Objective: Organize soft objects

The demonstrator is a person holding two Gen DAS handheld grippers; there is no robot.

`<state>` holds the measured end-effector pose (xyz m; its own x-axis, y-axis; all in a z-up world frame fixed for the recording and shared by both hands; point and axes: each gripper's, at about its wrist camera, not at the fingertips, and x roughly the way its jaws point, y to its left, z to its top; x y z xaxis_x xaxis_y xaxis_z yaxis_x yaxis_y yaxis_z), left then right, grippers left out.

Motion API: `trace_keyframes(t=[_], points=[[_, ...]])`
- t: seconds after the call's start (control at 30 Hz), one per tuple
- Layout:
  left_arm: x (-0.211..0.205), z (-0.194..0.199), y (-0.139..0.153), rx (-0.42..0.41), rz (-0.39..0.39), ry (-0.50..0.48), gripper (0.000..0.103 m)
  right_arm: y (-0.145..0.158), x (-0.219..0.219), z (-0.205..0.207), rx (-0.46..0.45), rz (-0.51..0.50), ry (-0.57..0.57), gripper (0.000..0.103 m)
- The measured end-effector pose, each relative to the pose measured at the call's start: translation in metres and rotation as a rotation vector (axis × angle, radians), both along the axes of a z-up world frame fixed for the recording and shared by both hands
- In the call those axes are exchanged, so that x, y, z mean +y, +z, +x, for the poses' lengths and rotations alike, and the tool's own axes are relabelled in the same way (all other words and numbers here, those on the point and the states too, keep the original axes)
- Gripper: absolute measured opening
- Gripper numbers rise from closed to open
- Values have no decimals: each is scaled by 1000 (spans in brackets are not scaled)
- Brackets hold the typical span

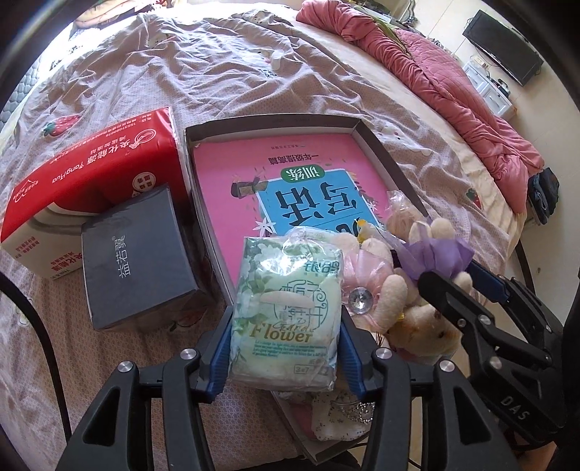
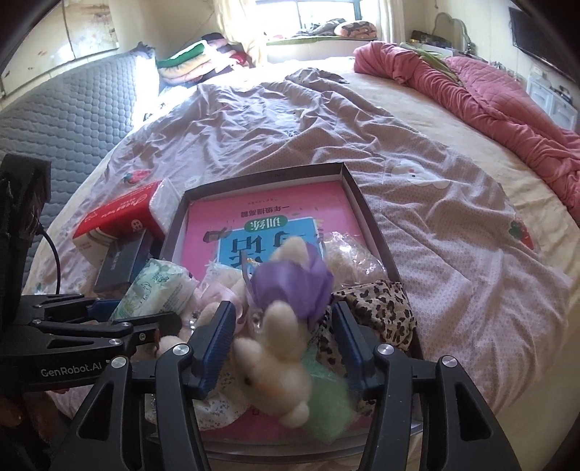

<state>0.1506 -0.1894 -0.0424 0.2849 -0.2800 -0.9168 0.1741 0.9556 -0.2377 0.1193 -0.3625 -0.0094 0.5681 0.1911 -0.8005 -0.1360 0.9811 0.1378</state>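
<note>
Two grips live over the shallow box (image 1: 366, 125): left gripper (image 1: 286, 326) pinches the tissue pack (image 1: 286, 315), right gripper (image 2: 282, 337) loosely straddles the plush bunny (image 2: 275, 355); we lower both into the box before fully releasing.

Sunlit window (image 2: 319, 16) behind a wide bed (image 2: 453, 145) — rumpled pink quilt (image 2: 489, 101), perhaps a television (image 1: 502, 47) beyond.

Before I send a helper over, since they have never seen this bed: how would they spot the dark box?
Start at the shallow cardboard tray on the bedspread. Left of it lies a big red tissue pack. The dark box sits against that pack's near side: small, charcoal, with pale characters, the only dark item there.
</note>
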Motion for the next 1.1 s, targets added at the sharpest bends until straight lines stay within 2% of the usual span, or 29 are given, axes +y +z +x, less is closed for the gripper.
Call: trace_keyframes(t=[0.17,0.37,0.57,0.8,1.1], points=[[-1,-1,1,-5,-2,-7,52,7,-4,-3,-11,9,-15,60],[-1,-2,3,-13,-8,-14,60,18,-13,-10,-31,22,-35,60],[2,-1,4,-11,-29,-6,61,30,-19,-13,-53,32,-49,61],[7,-3,8,-20,-59,-1,69,34,-16,-16,-60,34,-50,61],[11,-9,14,-38,-61,5,70,36,-11,-17,-58,21,-41,61]])
